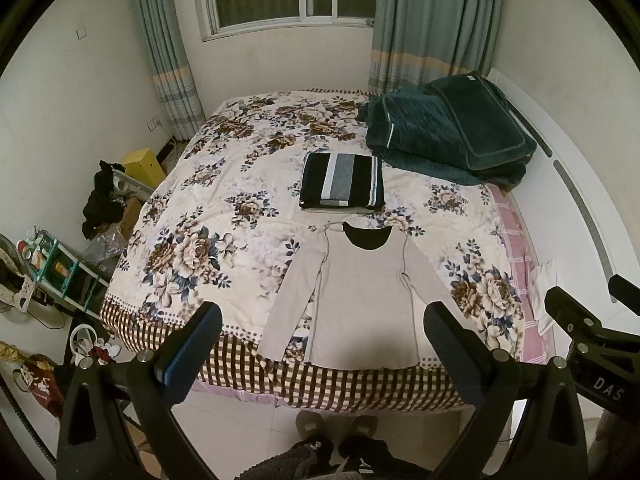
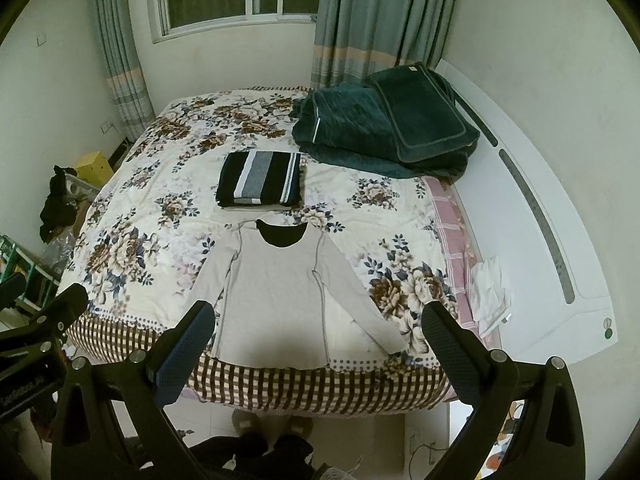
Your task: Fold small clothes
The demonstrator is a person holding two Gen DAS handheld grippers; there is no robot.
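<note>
A beige long-sleeved top [image 1: 360, 296] lies flat and spread out on the flowered bed cover, neck toward the window, hem at the near edge; it also shows in the right wrist view [image 2: 276, 296]. Behind it sits a folded black, white and grey striped garment [image 1: 342, 180] [image 2: 260, 178] on a small pile. My left gripper [image 1: 324, 320] is open and empty, held high above the near bed edge. My right gripper [image 2: 316, 318] is also open and empty, beside the left one. Both are well above the top, touching nothing.
A folded dark green blanket [image 1: 448, 132] [image 2: 388, 124] lies at the bed's far right. A white headboard [image 2: 532, 248] runs along the right. Cluttered shelves and bags [image 1: 52, 264] stand on the floor at left. The person's slippers [image 1: 336, 424] show below.
</note>
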